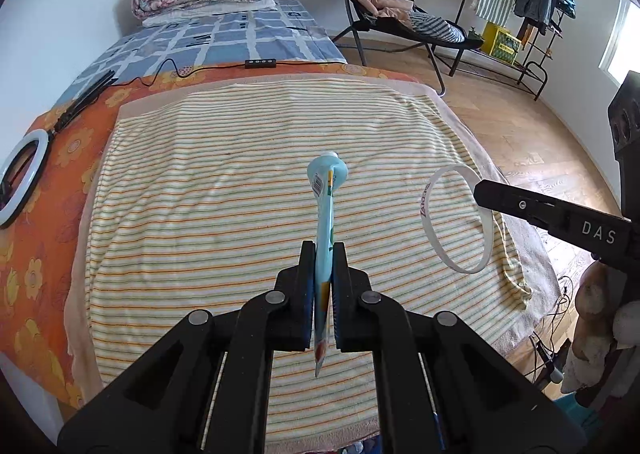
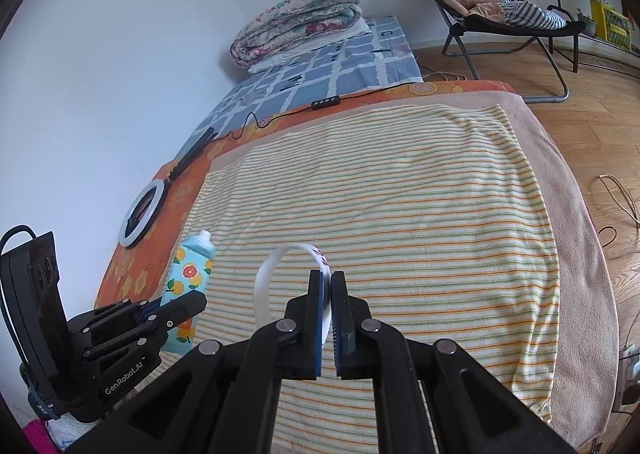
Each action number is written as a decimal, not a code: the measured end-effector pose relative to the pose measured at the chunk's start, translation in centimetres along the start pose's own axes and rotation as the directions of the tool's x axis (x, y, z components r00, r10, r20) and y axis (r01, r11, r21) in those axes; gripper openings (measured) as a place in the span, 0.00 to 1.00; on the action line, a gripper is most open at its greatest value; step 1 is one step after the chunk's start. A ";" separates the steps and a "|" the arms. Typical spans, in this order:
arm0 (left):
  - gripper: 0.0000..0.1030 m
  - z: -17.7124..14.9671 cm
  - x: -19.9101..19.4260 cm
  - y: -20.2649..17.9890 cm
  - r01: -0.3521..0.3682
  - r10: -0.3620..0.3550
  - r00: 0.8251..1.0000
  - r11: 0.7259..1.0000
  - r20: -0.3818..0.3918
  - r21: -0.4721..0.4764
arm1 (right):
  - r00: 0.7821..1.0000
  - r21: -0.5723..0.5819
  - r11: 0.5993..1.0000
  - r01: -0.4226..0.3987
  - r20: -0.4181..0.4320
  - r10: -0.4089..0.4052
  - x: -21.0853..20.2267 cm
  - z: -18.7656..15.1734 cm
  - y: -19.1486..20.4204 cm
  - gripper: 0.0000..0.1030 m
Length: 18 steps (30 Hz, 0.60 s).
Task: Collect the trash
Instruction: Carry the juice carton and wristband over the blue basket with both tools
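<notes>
Over a bed (image 1: 460, 126) under a striped towel (image 1: 248, 174); left gripper (image 1: 323, 254) clamped on blue tube (image 1: 326, 206), held above the towel; right gripper (image 2: 327, 286) pinched on white ring (image 2: 266, 286), just beside

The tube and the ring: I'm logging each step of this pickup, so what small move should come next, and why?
Probably carry both off the bed toward wherever the trash goes; no bin shows in either view. The left gripper is shut on the blue tube, the right gripper is shut on the white ring, both held above the striped towel, where no other trash shows.
</notes>
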<state>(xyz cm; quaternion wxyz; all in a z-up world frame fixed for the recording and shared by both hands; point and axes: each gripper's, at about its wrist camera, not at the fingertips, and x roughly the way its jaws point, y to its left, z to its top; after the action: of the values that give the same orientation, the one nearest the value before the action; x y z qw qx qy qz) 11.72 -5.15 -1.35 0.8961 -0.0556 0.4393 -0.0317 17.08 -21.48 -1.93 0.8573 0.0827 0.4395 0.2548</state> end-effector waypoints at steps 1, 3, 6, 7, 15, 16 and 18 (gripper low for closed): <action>0.05 -0.3 -0.4 0.1 0.002 -0.002 1.000 1.000 0.002 0.002 | 1.000 -0.007 1.000 -0.006 0.002 0.006 -0.4 -0.4 0.4 0.01; 0.05 -1.3 -1.3 0.2 0.004 -0.004 1.000 1.000 0.003 0.006 | 1.000 -0.013 1.000 -0.025 -0.002 0.025 -1.2 -1.5 1.0 0.01; 0.05 -2.9 -2.5 0.2 0.012 -0.012 1.000 1.000 -0.001 0.010 | 0.999 -0.025 0.999 -0.048 -0.016 0.048 -2.0 -3.3 1.8 0.01; 0.05 -3.5 -2.9 0.3 0.016 -0.016 1.000 1.000 -0.001 0.010 | 0.998 -0.031 0.998 -0.053 -0.023 0.052 -2.2 -4.0 2.1 0.01; 0.05 -8.3 -5.7 0.1 0.020 -0.020 1.000 1.000 -0.007 0.023 | 0.993 -0.063 0.994 -0.086 -0.082 0.080 -3.7 -8.9 3.4 0.01; 0.05 -8.8 -6.0 0.1 0.018 -0.018 1.000 1.000 -0.008 0.026 | 0.993 -0.065 0.994 -0.087 -0.089 0.081 -3.9 -9.5 3.4 0.01; 0.05 -9.9 -6.4 -0.1 0.018 -0.018 1.000 0.999 -0.012 0.031 | 0.992 -0.073 0.993 -0.088 -0.102 0.080 -4.3 -10.6 3.5 0.01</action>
<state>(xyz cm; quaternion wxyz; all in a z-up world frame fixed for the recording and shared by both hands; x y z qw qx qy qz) -0.01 -5.29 -2.30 0.8939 -0.0453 0.4435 -0.0470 5.27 -21.52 -3.91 0.8256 0.0553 0.4673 0.3113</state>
